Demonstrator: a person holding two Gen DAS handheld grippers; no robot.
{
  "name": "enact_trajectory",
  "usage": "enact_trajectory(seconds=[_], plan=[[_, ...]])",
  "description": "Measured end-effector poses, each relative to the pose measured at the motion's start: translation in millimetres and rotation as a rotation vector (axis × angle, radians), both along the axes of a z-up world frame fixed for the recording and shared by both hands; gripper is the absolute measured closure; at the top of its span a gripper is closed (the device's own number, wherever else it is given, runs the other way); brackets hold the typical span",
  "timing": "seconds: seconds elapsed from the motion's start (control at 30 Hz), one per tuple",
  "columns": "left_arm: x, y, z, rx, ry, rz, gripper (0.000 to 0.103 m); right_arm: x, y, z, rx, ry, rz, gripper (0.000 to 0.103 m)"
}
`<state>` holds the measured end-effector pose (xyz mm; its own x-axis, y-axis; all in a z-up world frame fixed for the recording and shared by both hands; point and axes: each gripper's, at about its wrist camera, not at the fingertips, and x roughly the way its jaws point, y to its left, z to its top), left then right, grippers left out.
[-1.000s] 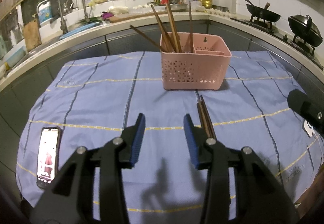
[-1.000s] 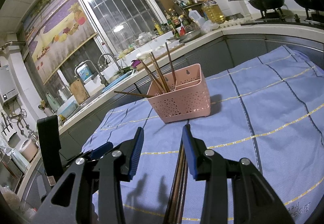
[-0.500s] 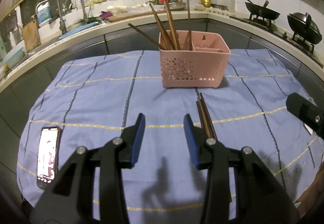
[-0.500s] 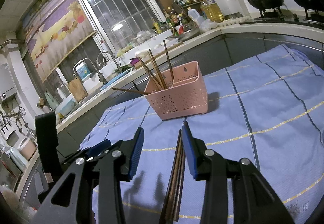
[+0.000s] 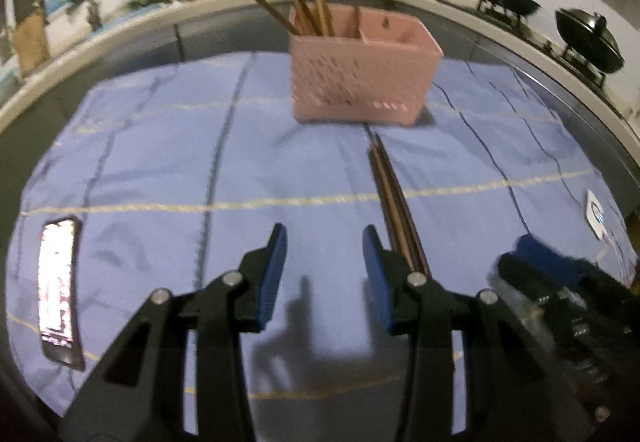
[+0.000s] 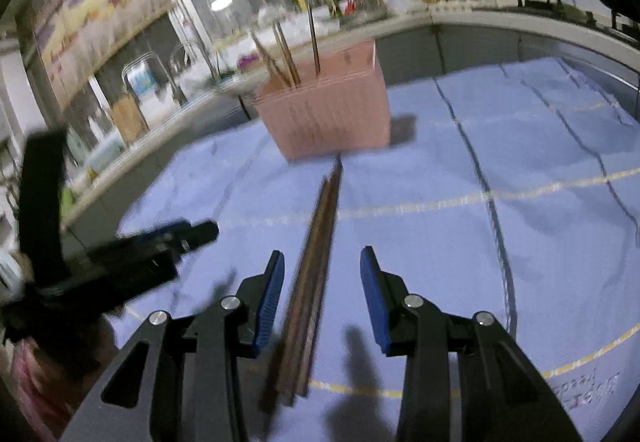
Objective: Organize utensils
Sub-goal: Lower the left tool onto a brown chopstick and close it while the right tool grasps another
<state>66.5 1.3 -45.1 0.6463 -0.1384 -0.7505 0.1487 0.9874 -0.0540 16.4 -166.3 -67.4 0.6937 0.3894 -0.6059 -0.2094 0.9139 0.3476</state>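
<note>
1. The right gripper (image 6: 322, 294) stands with its blue-padded jaws parted and gripping nothing; the bundle of dark brown wooden chopsticks (image 6: 316, 262) lying on the cloth now runs up between the two pads, nearer the left one, though the blur hides whether it touches either.
2. A second ago that bundle sat low under the right-hand finger; since then the gripper has dropped and tipped downward, so the sticks are now lined up inside the jaws.
3. The left gripper (image 5: 325, 274) is likewise spread and empty, with only bare cloth between its pads. It has also sunk towards the table, and the chopsticks (image 5: 394, 210) lie just beside its right finger, outside the gap.
4. The loose chopsticks lie flat on the blue checked tablecloth (image 6: 540, 242), their far tips close to the foot of the pink perforated plastic utensil basket (image 5: 362, 78), which already holds several upright chopsticks in its left compartment.
5. Judged from this, the right gripper looks set to close on the bundle; the pick-up is not yet made.
6. A lit phone (image 5: 58, 282) rests at the cloth's left edge, well apart.
</note>
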Motion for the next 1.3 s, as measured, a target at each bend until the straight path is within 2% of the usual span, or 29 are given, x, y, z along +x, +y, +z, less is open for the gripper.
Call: enact_trajectory(seconds=[0.3,0.4,0.67,0.8,0.97,1.03,1.07,1.1,1.13,1.3], plan=[[2,-20,-26,-0.005,0.073,-0.093,0.066,2,35,-40,-0.202,0.104,0.105,0.072],[4,-24,-32,-0.015,0.095,-0.105,0.066,1,38,-40,-0.271,0.074,0.092,0.072],[8,-37,-43,-0.005,0.117,-0.13,0.066,0,26,-37,-0.263,0.078,0.072,0.075],[13,-43,-53,0.013,0.139,-0.121,0.066,4,25,-37,-0.265,0.074,0.064,0.087],[14,-50,-55,0.052,0.111,-0.12,0.066,4,19,-39,-0.242,0.078,0.047,0.091],[15,-54,-56,0.09,0.087,-0.114,0.069,4,19,-39,-0.234,0.079,0.051,0.095],[16,-56,-57,0.108,0.076,-0.111,0.076,3,19,-39,-0.233,0.079,0.056,0.097],[17,-58,-56,0.107,0.073,-0.119,0.088,3,19,-39,-0.236,0.078,0.06,0.097],[18,-57,-56,0.096,0.08,-0.128,0.094,3,19,-39,-0.239,0.079,0.064,0.097],[11,-43,-55,0.101,0.095,-0.128,0.097,-9,1,-40,-0.236,0.097,0.049,0.097]])
